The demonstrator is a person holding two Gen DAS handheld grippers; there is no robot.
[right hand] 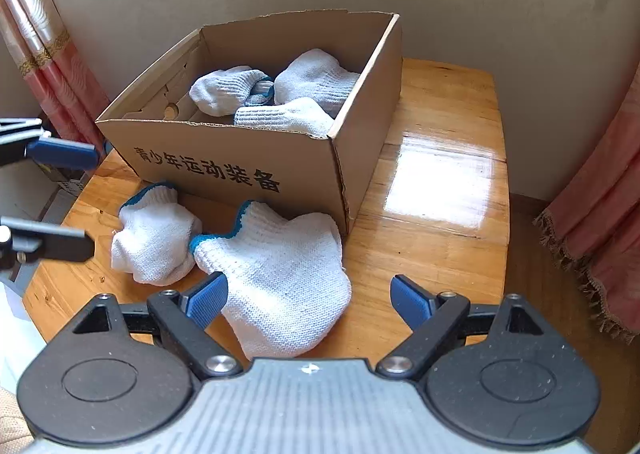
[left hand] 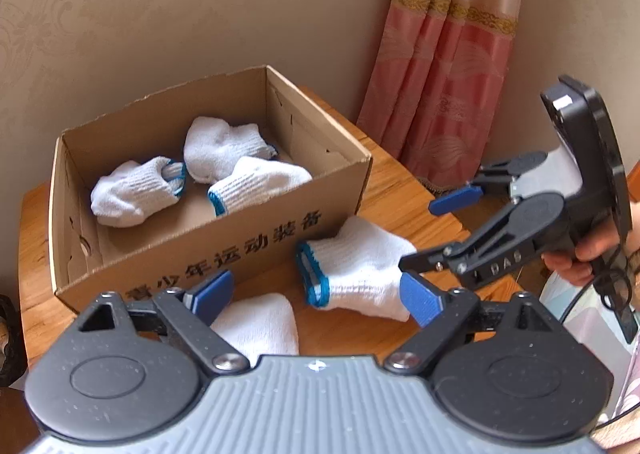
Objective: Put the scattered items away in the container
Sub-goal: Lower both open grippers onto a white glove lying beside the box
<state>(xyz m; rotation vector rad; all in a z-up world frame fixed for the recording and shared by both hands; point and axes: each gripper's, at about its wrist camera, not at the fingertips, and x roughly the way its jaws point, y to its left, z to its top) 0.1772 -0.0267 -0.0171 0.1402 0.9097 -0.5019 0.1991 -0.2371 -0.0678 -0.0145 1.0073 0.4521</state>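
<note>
An open cardboard box [left hand: 240, 246] [right hand: 224, 157] with black printed characters stands on a wooden table and holds three white work gloves with blue cuffs [left hand: 224, 145] [right hand: 312, 81]. Two more such gloves lie on the table in front of it: one [left hand: 360, 274] [right hand: 280, 274] spread flat, one [left hand: 260, 326] [right hand: 156, 242] bunched up. My left gripper [left hand: 316, 300] is open and empty, just above the bunched glove. My right gripper [right hand: 308, 300] is open and empty, over the near edge of the flat glove; it also shows in the left wrist view [left hand: 436, 242].
The wooden table [right hand: 440, 173] stands against a beige wall, with bare wood to the right of the box. Pink curtains [left hand: 440, 73] [right hand: 600, 234] hang on both sides. The left gripper's fingers [right hand: 60, 151] reach in at the left edge of the right wrist view.
</note>
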